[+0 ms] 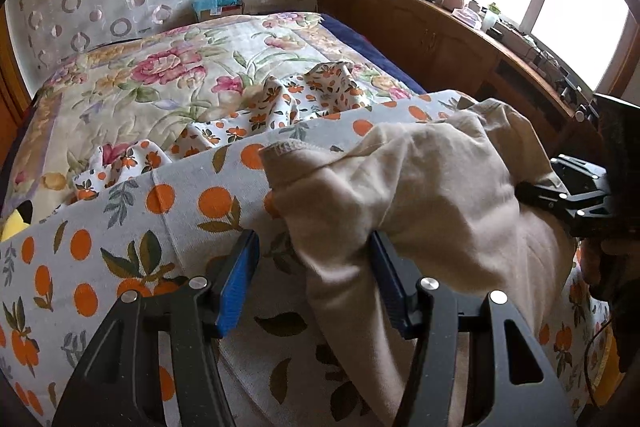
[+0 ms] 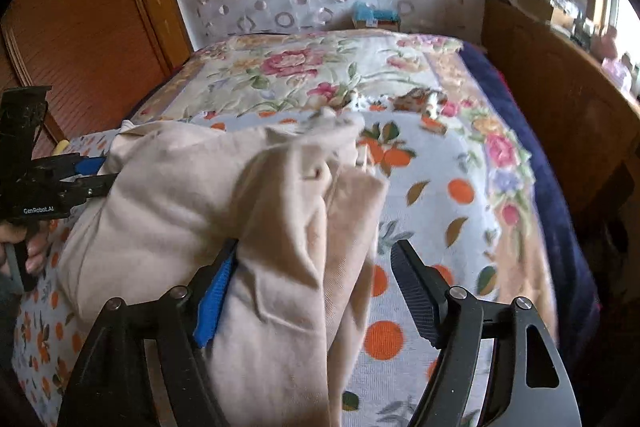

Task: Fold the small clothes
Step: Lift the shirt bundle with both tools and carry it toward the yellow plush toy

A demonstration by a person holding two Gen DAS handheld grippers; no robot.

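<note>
A beige garment lies bunched on the orange-print cloth on the bed. My left gripper is open, its blue-padded fingers spread around the garment's near left part; the cloth drapes over the right finger. In the right wrist view the same beige garment lies folded over itself. My right gripper is open, its fingers astride the garment's right edge. The left gripper also shows in the right wrist view at the garment's left end. The right gripper shows in the left wrist view at the garment's right side.
A second small orange-print garment lies crumpled farther up the floral bedspread. A wooden shelf unit with clutter runs along the bed's right side under a window. A wooden door stands left. A yellow toy sits at the left edge.
</note>
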